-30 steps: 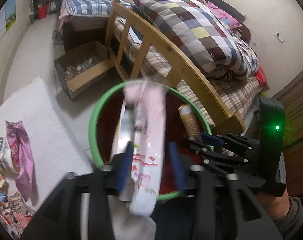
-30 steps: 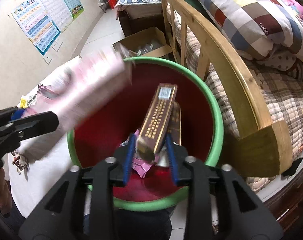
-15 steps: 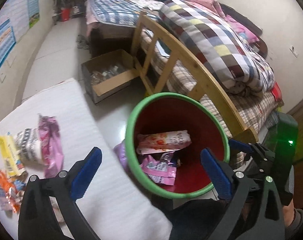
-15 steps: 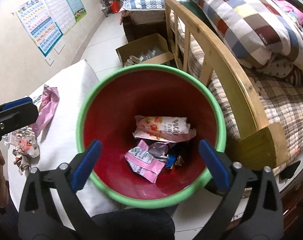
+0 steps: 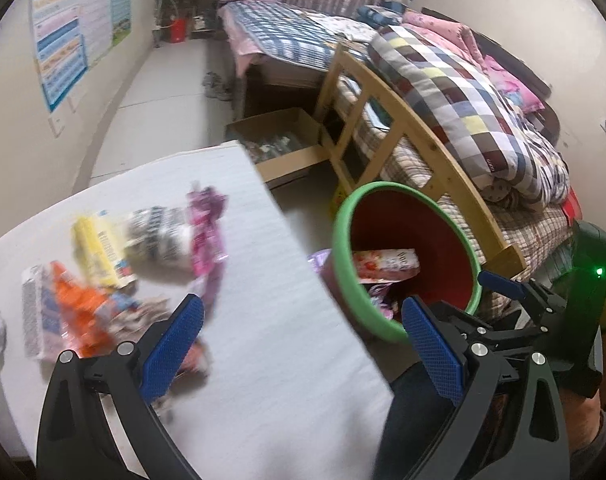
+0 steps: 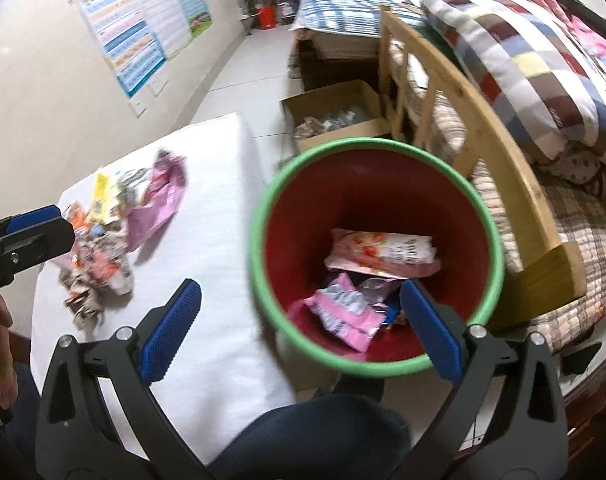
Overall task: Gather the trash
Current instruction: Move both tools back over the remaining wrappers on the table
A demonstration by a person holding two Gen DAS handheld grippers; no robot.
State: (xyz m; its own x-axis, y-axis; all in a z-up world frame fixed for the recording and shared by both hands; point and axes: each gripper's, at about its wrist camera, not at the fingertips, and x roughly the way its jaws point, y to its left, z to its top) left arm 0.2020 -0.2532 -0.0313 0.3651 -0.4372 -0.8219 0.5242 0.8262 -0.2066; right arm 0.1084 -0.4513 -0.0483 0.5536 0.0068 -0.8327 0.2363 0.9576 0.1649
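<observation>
Wrappers (image 5: 103, 280) lay heaped on the white table top (image 5: 283, 360), at its far left as the left wrist camera showed it: a yellow packet (image 5: 97, 252), an orange one (image 5: 77, 312), a black-and-white one (image 5: 159, 232) and a long pink-purple wrapper (image 5: 207, 248) whose long axis ran away from the camera. The heap lay ahead and left of the left gripper (image 5: 299, 356), whose blue pads were spread wide with nothing between them. That gripper was judged the nearer one. The right gripper (image 6: 299, 340), jaws equally wide and empty, hung over the green-rimmed red bin (image 6: 259, 280) just beside the table edge. Inside the bin lay a pink strawberry-print box (image 6: 379, 252) and a pink foil wrapper (image 6: 343, 316). The heap appeared crumpled, thin and motion-blurred.
</observation>
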